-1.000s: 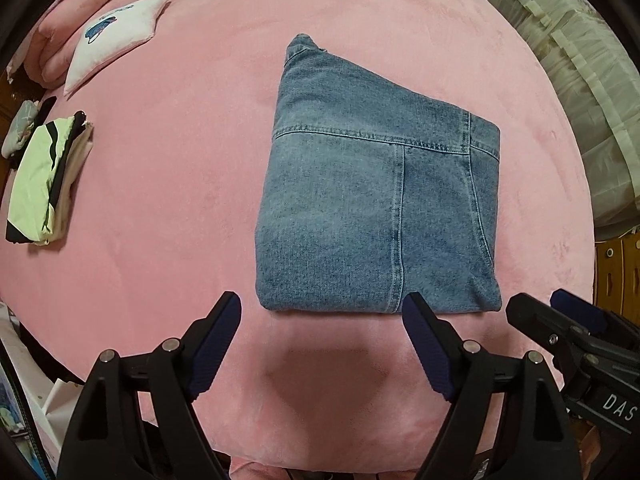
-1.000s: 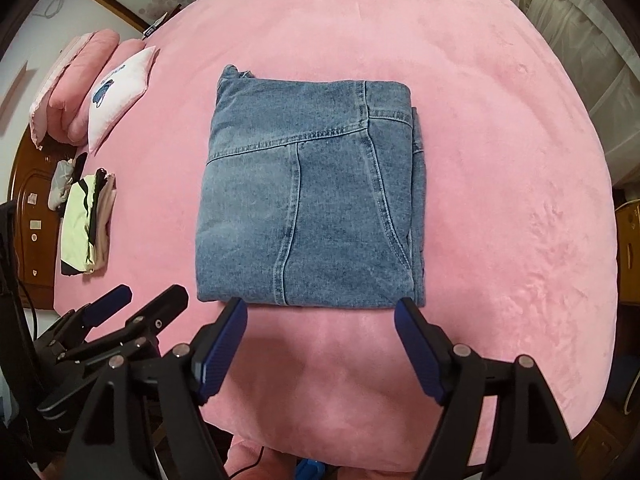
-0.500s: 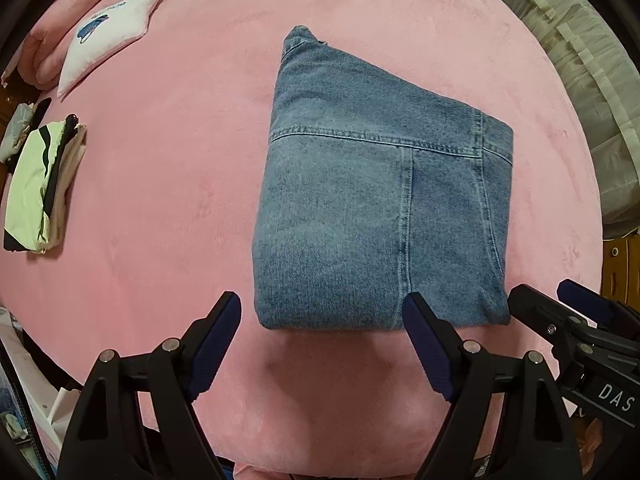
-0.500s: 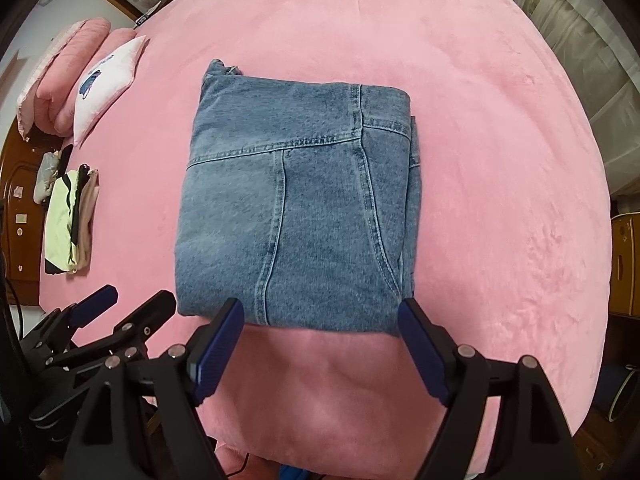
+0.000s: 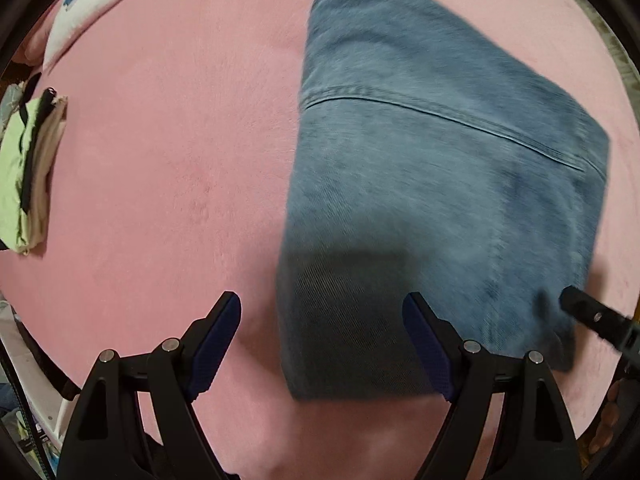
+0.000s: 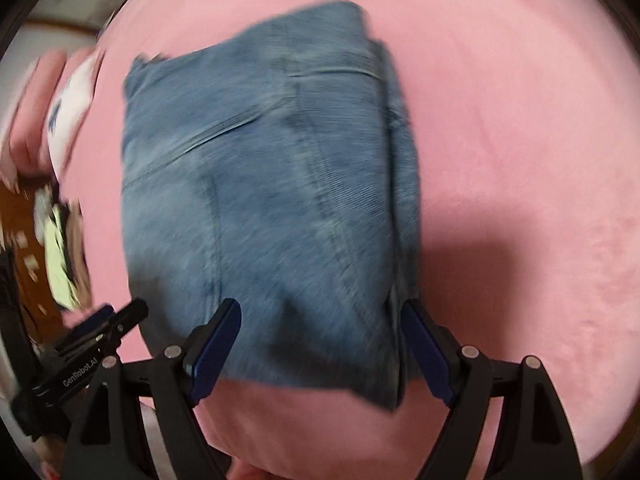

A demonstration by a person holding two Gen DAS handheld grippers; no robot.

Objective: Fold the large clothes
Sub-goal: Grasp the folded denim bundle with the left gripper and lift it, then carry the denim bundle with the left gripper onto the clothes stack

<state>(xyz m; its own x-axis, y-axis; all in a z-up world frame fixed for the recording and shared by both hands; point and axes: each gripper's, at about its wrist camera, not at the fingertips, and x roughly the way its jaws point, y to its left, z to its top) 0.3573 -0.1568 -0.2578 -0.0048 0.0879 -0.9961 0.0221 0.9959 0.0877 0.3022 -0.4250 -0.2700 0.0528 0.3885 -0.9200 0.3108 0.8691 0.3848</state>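
Observation:
Folded blue jeans (image 5: 440, 180) lie flat on the pink bed cover (image 5: 160, 160). My left gripper (image 5: 322, 344) hovers open over the jeans' near left corner, which lies between its spread fingers without being pinched. In the right wrist view the jeans (image 6: 272, 200) fill the middle. My right gripper (image 6: 320, 344) is open over their near right corner, the stacked fold edges beside its right finger. Each gripper shows in the other's view: the right gripper (image 5: 592, 316) at the jeans' right edge, the left gripper (image 6: 100, 332) at lower left. Both views are motion-blurred.
A white pillow (image 5: 92, 4) lies at the far left of the bed. A stack of folded yellow-green and pale clothes (image 5: 24, 168) sits by the left edge. Wooden furniture (image 6: 16, 220) stands beyond that edge. Pink cover spreads wide to the right of the jeans.
Both grippers have dropped toward the jeans' near edge, so the jeans loom much larger. The near corners now lie between the jaws, where before the fingers stood short of the edge.

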